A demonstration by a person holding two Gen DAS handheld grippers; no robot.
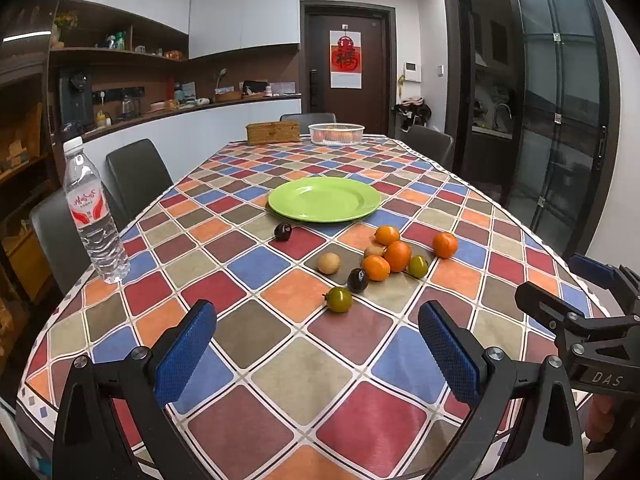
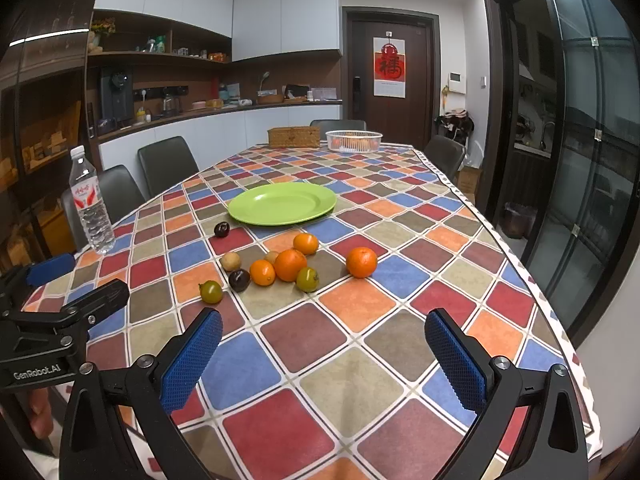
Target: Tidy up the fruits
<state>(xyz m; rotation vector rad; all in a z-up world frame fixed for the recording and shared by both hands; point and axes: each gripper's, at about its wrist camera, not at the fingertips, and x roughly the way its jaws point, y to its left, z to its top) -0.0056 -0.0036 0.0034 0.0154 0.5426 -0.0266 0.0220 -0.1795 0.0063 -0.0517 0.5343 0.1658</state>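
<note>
A green plate (image 1: 324,199) (image 2: 282,203) lies empty in the middle of the checkered table. In front of it lie loose fruits: several oranges (image 1: 397,255) (image 2: 290,265), one orange apart to the right (image 1: 445,244) (image 2: 361,262), two dark plums (image 1: 283,231) (image 1: 357,279), two green tomatoes (image 1: 339,299) (image 2: 211,291) and a tan round fruit (image 1: 329,263) (image 2: 231,261). My left gripper (image 1: 316,344) is open and empty, near the table's front, short of the fruits. My right gripper (image 2: 324,352) is open and empty beside it, to the right.
A water bottle (image 1: 94,212) (image 2: 91,202) stands at the table's left edge. A wicker box (image 1: 273,132) and a white basket with fruit (image 1: 336,133) stand at the far end. Chairs line the left side and far end. A glass door is on the right.
</note>
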